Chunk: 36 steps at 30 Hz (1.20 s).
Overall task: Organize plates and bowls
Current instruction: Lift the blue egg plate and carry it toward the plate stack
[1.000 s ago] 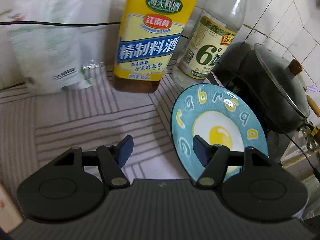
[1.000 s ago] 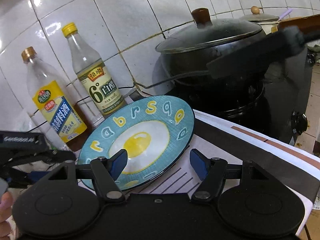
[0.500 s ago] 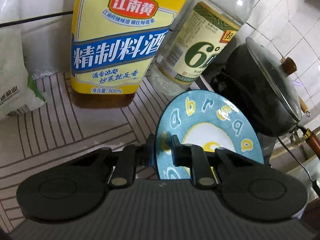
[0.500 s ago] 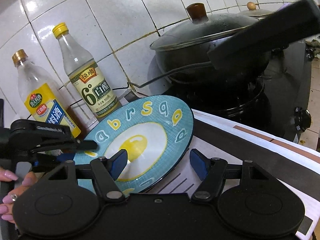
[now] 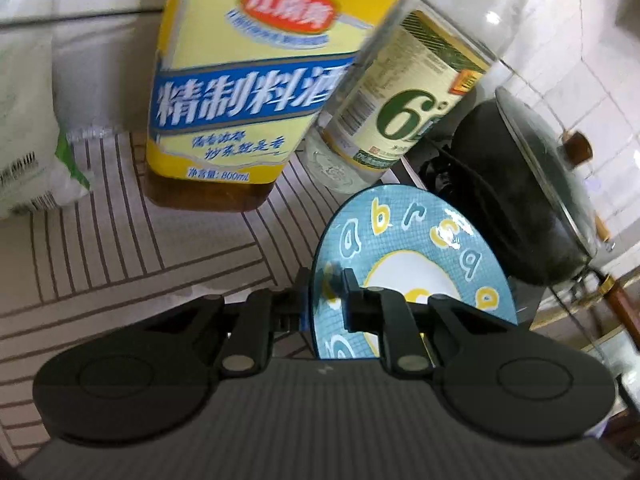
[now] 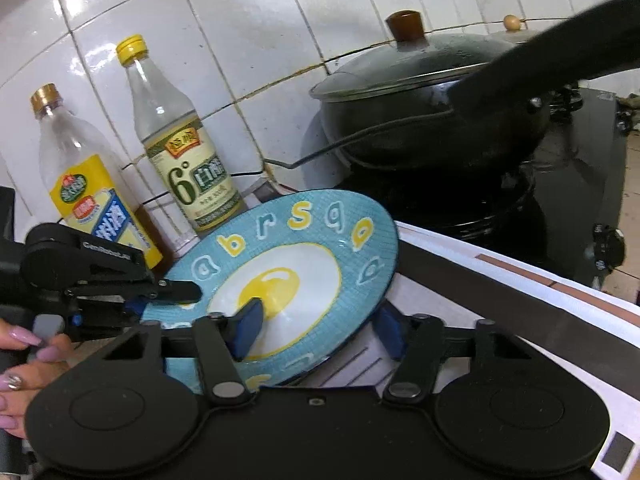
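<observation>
A blue plate (image 5: pixel 416 256) with yellow and white letters and a fried-egg picture is held tilted above the striped mat. My left gripper (image 5: pixel 325 296) is shut on the plate's left rim, one finger on each face. In the right wrist view the plate (image 6: pixel 304 264) lies between the open fingers of my right gripper (image 6: pixel 316 326); its left pad (image 6: pixel 248 326) is over the plate's face and the right pad (image 6: pixel 388 330) sits under its right edge. The left gripper (image 6: pixel 176 292) shows there clamped on the rim.
A yellow-labelled cooking wine bottle (image 5: pixel 248 92) and a vinegar bottle (image 5: pixel 404 112) stand close behind the plate by the tiled wall. A black lidded wok (image 6: pixel 432 108) sits on the stove at the right. A white bag (image 5: pixel 28 140) stands at the left.
My left gripper closed on the plate's rim and raised it, moving nearer the bottles. My right gripper moved in so the plate now sits between its open fingers.
</observation>
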Available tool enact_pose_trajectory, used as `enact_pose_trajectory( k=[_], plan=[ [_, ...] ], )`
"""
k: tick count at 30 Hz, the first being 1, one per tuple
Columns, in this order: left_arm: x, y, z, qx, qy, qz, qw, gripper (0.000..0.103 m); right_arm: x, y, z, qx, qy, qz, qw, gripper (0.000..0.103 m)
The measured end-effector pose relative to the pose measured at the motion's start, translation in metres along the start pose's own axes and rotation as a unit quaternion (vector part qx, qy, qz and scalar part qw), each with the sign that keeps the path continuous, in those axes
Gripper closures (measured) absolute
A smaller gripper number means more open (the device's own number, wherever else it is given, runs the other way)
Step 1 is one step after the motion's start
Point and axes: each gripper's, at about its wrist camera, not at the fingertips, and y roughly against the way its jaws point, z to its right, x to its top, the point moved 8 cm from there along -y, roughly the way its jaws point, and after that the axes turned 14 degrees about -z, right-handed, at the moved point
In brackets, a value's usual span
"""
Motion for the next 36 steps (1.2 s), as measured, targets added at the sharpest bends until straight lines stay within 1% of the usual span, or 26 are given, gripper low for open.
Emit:
enact_pose_trajectory(
  k=[1, 2, 4, 9, 11, 13, 17, 22, 26, 29, 32, 36],
  plan=[
    [-0.002, 0.001, 0.002, 0.008, -0.009, 0.0, 0.9999, 0.09, 0.0, 0.001, 0.002, -0.013, 0.001, -0.001, 1.0, 0.067],
    [-0.004, 0.004, 0.002, 0.011, -0.013, 0.0, 0.9999, 0.09, 0.0, 0.001, 0.006, -0.022, 0.004, -0.003, 1.0, 0.069],
    [-0.008, 0.008, 0.003, 0.015, -0.016, -0.001, 0.9997, 0.09, 0.001, 0.002, 0.009, -0.016, 0.009, -0.009, 1.0, 0.069],
    [-0.016, 0.032, 0.009, 0.039, -0.037, 0.02, 0.9984, 0.09, -0.003, 0.009, 0.009, 0.011, 0.016, -0.026, 0.999, 0.07],
    [-0.019, 0.046, 0.007, 0.039, -0.033, 0.025, 0.9983, 0.089, -0.008, 0.014, 0.002, 0.018, 0.027, -0.027, 0.999, 0.07],
    [-0.023, 0.061, 0.002, 0.04, -0.03, 0.03, 0.9983, 0.089, -0.013, 0.021, -0.004, 0.039, 0.029, -0.028, 0.998, 0.07],
    [-0.037, 0.091, -0.006, 0.056, -0.028, 0.038, 0.9973, 0.089, -0.019, 0.037, -0.021, 0.065, 0.049, -0.033, 0.996, 0.07],
    [-0.059, 0.132, -0.018, 0.058, 0.0, 0.055, 0.9968, 0.088, -0.022, 0.057, -0.042, 0.096, 0.074, -0.044, 0.992, 0.07],
    [-0.082, 0.167, -0.025, 0.063, 0.022, 0.075, 0.9949, 0.088, -0.027, 0.076, -0.059, 0.124, 0.107, -0.053, 0.985, 0.07],
    [-0.1, 0.194, -0.029, 0.055, 0.035, 0.092, 0.9936, 0.089, -0.032, 0.09, -0.071, 0.147, 0.129, -0.061, 0.979, 0.07],
    [-0.119, 0.213, -0.034, 0.053, 0.051, 0.107, 0.9916, 0.089, -0.036, 0.104, -0.08, 0.174, 0.146, -0.076, 0.971, 0.07],
    [-0.141, 0.235, -0.04, 0.055, 0.074, 0.122, 0.9883, 0.089, -0.041, 0.121, -0.094, 0.197, 0.181, -0.081, 0.96, 0.07]
  ],
)
